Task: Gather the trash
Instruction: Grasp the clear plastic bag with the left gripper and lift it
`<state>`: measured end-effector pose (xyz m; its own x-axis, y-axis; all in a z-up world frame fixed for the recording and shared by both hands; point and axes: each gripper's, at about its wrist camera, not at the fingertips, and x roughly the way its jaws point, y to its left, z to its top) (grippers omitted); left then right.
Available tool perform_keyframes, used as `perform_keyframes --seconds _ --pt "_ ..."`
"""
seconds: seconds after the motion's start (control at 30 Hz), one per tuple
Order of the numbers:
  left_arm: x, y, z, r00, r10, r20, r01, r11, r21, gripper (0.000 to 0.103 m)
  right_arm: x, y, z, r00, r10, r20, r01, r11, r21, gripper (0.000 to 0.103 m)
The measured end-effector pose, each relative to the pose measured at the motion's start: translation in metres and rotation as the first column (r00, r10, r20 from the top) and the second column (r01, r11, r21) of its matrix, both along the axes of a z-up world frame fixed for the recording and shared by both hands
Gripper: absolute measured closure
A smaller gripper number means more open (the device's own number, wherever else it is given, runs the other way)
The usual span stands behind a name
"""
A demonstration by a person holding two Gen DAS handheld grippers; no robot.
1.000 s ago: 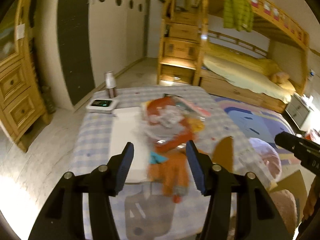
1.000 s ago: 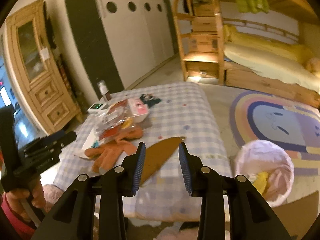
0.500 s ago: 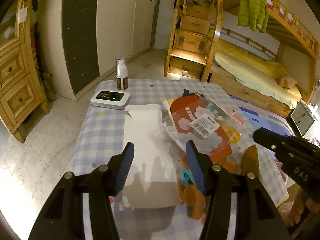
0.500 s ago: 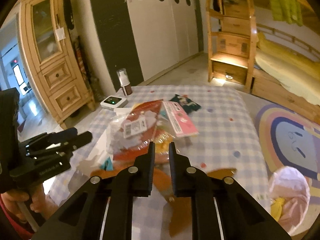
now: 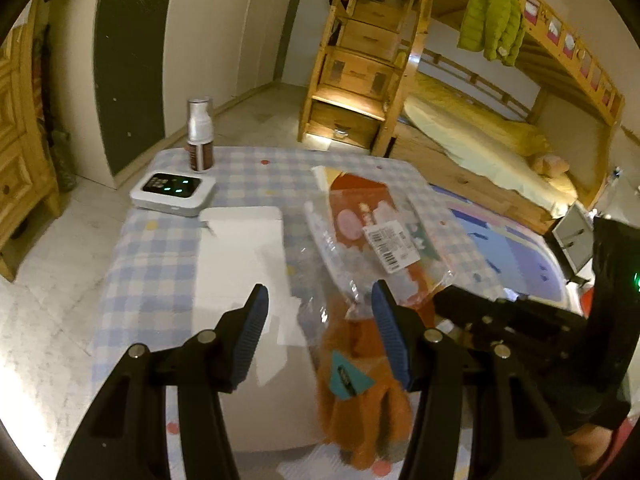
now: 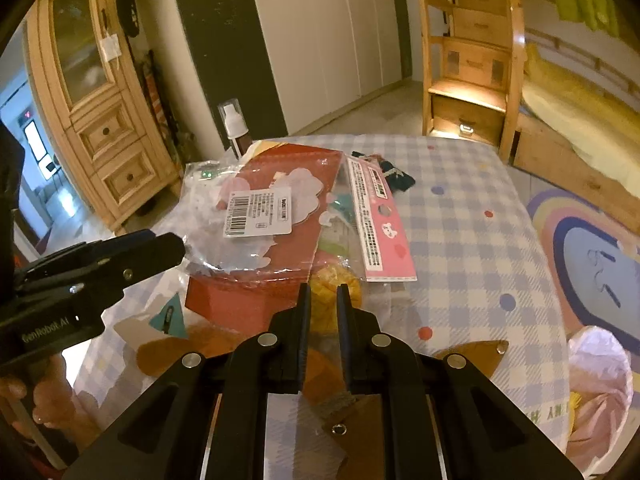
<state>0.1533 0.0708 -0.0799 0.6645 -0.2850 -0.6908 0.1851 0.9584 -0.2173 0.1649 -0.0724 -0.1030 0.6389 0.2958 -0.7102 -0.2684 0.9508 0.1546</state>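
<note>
A checked table (image 6: 460, 216) carries white paper (image 5: 240, 256), a clear wrapper (image 6: 260, 216), a pink pack (image 6: 380, 224) and an orange glove (image 5: 360, 392). The left claw (image 5: 316, 316) is held half open above paper and glove, gripping nothing. The right claw (image 6: 323, 300), recently narrowed, is almost closed; any grip cannot be told.

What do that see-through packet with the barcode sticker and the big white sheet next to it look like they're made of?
The packet looks like thin clear plastic film: it crinkles and throws glossy highlights, and the red card inside shows through. Its barcode sticker seems matte printed paper. The white sheet looks like flat, matte card or stiff paper with a notched edge; which of the two is unclear.
</note>
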Motion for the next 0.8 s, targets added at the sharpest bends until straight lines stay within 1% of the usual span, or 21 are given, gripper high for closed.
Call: perform_keyframes --seconds 0.13,0.27,0.37,0.43,0.53,0.63,0.67,0.8 --pt "0.007 -0.004 0.005 1.000 -0.011 0.007 0.011 1.000 -0.004 0.050 -0.006 -0.004 0.007 1.000 -0.001 0.010 0.001 1.000 0.005 0.089" --pt "0.010 -0.003 0.004 1.000 -0.008 0.013 0.008 1.000 0.003 0.051 -0.011 -0.014 0.024 0.996 -0.023 0.085 0.020 0.999 0.027 0.090" --pt "0.011 -0.002 -0.001 1.000 -0.003 -0.001 0.003 1.000 0.000 0.051 -0.007 -0.018 0.027 0.992 -0.037 0.119 0.031 0.998 0.051 0.089" --pt "0.011 -0.002 -0.003 1.000 -0.003 -0.008 0.003 1.000 -0.001 0.050 0.000 -0.020 0.025 0.993 -0.028 0.115 0.021 0.998 0.063 0.089" --pt "0.013 -0.001 -0.004 1.000 -0.003 -0.008 0.003 1.000 0.003 0.050 0.008 -0.012 0.016 0.995 0.003 0.097 -0.008 0.998 0.056 0.089" --pt "0.015 0.002 -0.005 1.000 -0.002 -0.010 0.002 1.000 0.006 0.050 0.011 -0.003 0.008 0.997 0.023 0.076 -0.024 1.000 0.011 0.089" --pt "0.016 0.003 -0.007 1.000 0.000 -0.013 0.000 1.000 0.002 0.050 0.012 -0.002 0.005 0.997 0.026 0.070 -0.026 1.000 0.000 0.089" --pt "0.025 0.010 -0.011 0.999 0.001 -0.034 -0.003 0.999 -0.048 0.051 0.012 -0.004 0.001 0.998 0.023 0.059 -0.023 1.000 0.003 0.090"
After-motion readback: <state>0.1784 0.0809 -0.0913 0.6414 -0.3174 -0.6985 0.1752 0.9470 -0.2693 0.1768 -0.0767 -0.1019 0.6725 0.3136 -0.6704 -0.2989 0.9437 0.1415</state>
